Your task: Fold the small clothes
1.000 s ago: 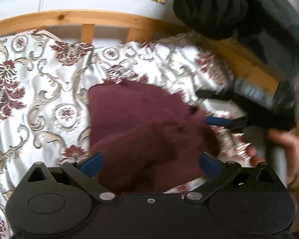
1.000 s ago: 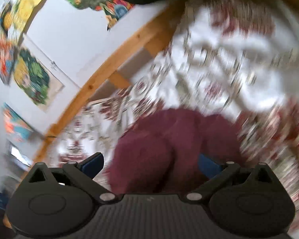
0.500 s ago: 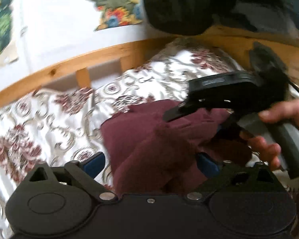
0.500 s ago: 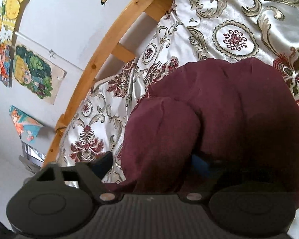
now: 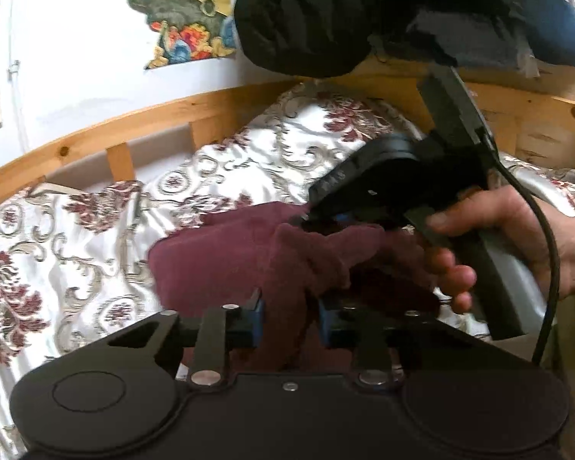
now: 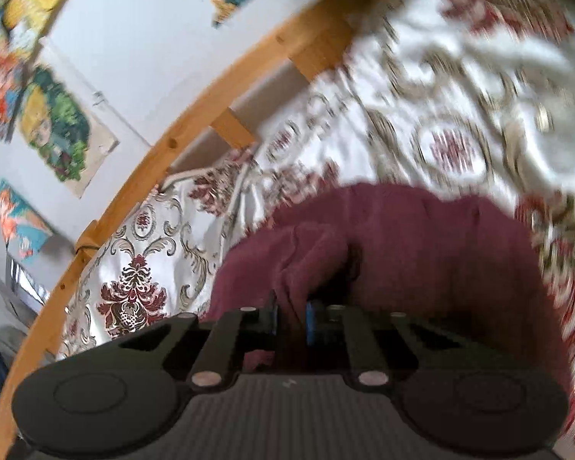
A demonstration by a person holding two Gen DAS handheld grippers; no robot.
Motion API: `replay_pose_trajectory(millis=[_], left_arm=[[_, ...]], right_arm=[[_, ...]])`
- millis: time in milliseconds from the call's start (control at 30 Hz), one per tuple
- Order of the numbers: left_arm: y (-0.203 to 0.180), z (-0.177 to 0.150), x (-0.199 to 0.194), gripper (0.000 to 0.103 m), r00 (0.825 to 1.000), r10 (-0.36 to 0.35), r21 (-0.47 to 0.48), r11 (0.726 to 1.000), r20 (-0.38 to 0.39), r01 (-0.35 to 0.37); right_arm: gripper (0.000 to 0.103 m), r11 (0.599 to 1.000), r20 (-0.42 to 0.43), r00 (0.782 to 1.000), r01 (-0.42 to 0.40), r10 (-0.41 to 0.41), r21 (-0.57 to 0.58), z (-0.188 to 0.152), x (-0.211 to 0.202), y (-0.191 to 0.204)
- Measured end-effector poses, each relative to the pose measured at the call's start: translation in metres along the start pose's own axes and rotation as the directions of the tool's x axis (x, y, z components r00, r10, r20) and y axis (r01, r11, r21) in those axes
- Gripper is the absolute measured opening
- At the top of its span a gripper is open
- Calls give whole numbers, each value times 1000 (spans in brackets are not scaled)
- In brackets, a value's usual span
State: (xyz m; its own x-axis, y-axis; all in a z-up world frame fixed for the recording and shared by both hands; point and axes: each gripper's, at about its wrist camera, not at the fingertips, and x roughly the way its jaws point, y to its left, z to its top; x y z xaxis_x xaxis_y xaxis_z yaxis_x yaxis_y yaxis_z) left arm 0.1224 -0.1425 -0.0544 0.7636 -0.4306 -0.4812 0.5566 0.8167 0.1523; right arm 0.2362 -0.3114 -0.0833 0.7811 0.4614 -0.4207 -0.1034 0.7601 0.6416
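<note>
A maroon garment (image 5: 218, 260) lies bunched on a floral bedspread (image 5: 76, 237). In the left wrist view my left gripper (image 5: 291, 324) has its jaws closing, and its blue pads (image 5: 257, 322) squeeze a raised fold at the garment's near edge. My right gripper (image 5: 318, 222), held by a hand (image 5: 517, 237), bites the cloth's far right part. In the right wrist view the right gripper (image 6: 291, 316) is also closing, and a ridge of the garment (image 6: 421, 253) is pinched between its nearly met pads (image 6: 309, 318).
A curved wooden bed rail (image 5: 134, 122) runs behind the bedspread, with colourful pictures (image 5: 180, 11) on the white wall above. A person's dark sleeve (image 5: 306, 19) hangs over the top of the left wrist view. The rail (image 6: 165, 145) also crosses the right wrist view.
Both grippers went from wide open to closed on folds of the maroon garment. The right gripper came in over the cloth, and the left one rolled and moved closer.
</note>
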Motion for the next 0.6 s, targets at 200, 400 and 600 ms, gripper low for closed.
replay_pose_trajectory(millis=[200,400,600], left_arm=[[-31,17,15,23,999,-52,39,998,-1,52],[-57,28,33,22,993,-122,52,991,-3,122],[-65,27,45,24,984,-171,1,985,-44,172]], right_arm=[[14,997,111,994,20,-11,-77,19,-30,5],[13,991,150,982,121,-112,-50,28,-55,-11],[13,985,115,978,168,-172,47,28,-65,-38]])
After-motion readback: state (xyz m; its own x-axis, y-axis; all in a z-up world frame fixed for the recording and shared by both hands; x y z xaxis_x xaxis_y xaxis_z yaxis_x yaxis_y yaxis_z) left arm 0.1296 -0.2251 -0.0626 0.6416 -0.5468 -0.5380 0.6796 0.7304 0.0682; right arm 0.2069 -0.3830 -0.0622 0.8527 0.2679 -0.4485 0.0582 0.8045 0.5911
